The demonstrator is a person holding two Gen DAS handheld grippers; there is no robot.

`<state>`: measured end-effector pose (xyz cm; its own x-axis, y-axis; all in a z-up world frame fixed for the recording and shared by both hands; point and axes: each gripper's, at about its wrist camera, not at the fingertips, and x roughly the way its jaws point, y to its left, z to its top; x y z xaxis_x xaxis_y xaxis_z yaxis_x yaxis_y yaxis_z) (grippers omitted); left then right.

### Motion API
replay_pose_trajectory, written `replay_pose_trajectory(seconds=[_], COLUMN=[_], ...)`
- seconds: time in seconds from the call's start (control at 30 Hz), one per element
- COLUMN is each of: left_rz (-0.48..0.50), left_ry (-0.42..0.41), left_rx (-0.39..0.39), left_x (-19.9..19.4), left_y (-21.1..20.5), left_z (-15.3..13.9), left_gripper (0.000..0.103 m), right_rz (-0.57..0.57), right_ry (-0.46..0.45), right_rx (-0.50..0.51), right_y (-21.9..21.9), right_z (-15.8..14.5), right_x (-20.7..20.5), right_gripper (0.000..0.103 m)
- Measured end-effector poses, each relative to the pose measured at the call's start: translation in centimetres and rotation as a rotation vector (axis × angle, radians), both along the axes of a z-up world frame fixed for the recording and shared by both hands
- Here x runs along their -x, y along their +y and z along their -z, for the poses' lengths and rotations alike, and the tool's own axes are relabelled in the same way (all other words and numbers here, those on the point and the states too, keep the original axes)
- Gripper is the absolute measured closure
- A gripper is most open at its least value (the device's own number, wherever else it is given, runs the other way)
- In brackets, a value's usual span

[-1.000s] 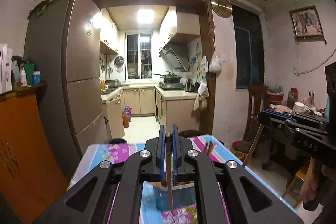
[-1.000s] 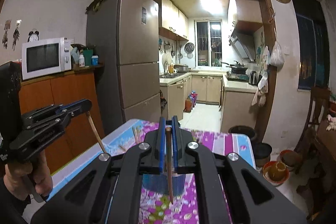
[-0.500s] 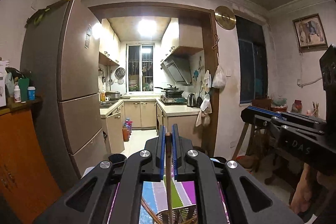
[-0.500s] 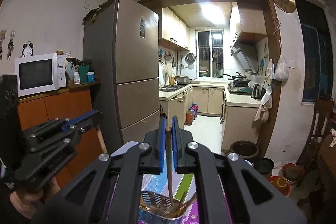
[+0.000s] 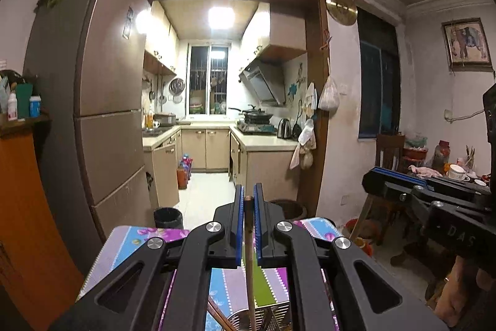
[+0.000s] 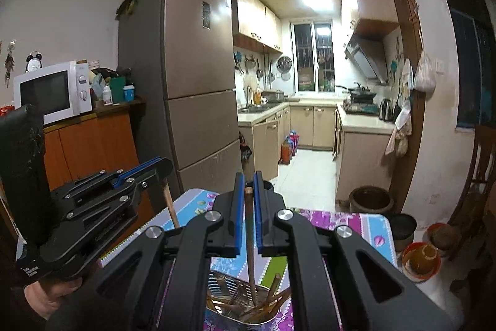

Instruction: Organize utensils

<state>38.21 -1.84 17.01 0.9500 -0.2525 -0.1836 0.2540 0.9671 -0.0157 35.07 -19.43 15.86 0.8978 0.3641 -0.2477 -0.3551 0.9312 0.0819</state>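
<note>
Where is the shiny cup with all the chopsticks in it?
In the right wrist view, the metal chopstick holder stands on the colourful tablecloth at the bottom centre, directly below the right gripper, whose chopstick dips into it.

Chopstick (image 6: 249, 238) over holder (image 6: 248, 312) (clamped)

Your left claw (image 5: 247, 200) and right claw (image 6: 247, 191) match: matte black angular linkage arms with slot cut-outs, silver round screws, blue-lined fingers (image 6: 238, 207) (white "DAS" lettering marks one body).
</note>
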Motion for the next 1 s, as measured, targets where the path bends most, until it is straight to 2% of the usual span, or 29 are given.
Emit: replay_pose_trajectory(seconds=[0.37, 0.4, 0.43, 0.5, 0.57, 0.63, 0.67, 0.77, 0.83, 0.93, 1.0], left_rz=[-0.013, -0.014, -0.016, -0.025, -0.03, -0.036, -0.038, -0.046, -0.053, -0.065, -0.073], left_ry=[0.057, 0.06, 0.061, 0.052, 0.056, 0.06, 0.061, 0.058, 0.052, 0.055, 0.058], left_rx=[-0.016, -0.019, -0.021, -0.016, -0.012, -0.011, -0.008, 0.0, 0.005, 0.025, 0.039], left_x=[-2.1, -2.1, -2.1, -2.0, -2.0, -2.0, -2.0, -1.7, -1.2, -0.6, 0.0], left_y=[0.0, 0.0, 0.0, 0.3, 0.4, 0.4, 0.6, 0.8, 1.0, 1.7, 2.1], left_z=[3.1, 3.2, 3.3, 3.4, 3.5, 3.6, 3.7, 3.6, 3.7, 3.7, 3.8], left_gripper=[0.095, 0.091, 0.078, 0.064, 0.063, 0.058, 0.055, 0.036, 0.03, 0.026, 0.024], right_rz=[0.003, 0.004, 0.008, 0.012, 0.017, 0.019, 0.021, 0.03, 0.038, 0.048, 0.053], right_ry=[0.059, 0.059, 0.06, 0.064, 0.064, 0.062, 0.062, 0.051, 0.044, 0.03, 0.016], right_rx=[-0.004, -0.006, -0.008, -0.011, -0.014, -0.011, -0.01, -0.021, -0.034, -0.031, -0.028], right_y=[-0.2, -0.2, -0.4, -0.5, -0.6, -0.7, -0.7, -0.9, -1.3, -1.5, -1.6], right_z=[2.4, 2.4, 2.5, 2.4, 2.4, 2.5, 2.5, 2.6, 2.6, 2.4, 2.2], right_x=[-1.9, -1.9, -2.0, -2.0, -2.0, -1.9, -1.8, -1.7, -1.5, -1.0, -0.4], right_gripper=[0.098, 0.098, 0.098, 0.098, 0.098, 0.097, 0.091, 0.048, 0.046, 0.043, 0.038])
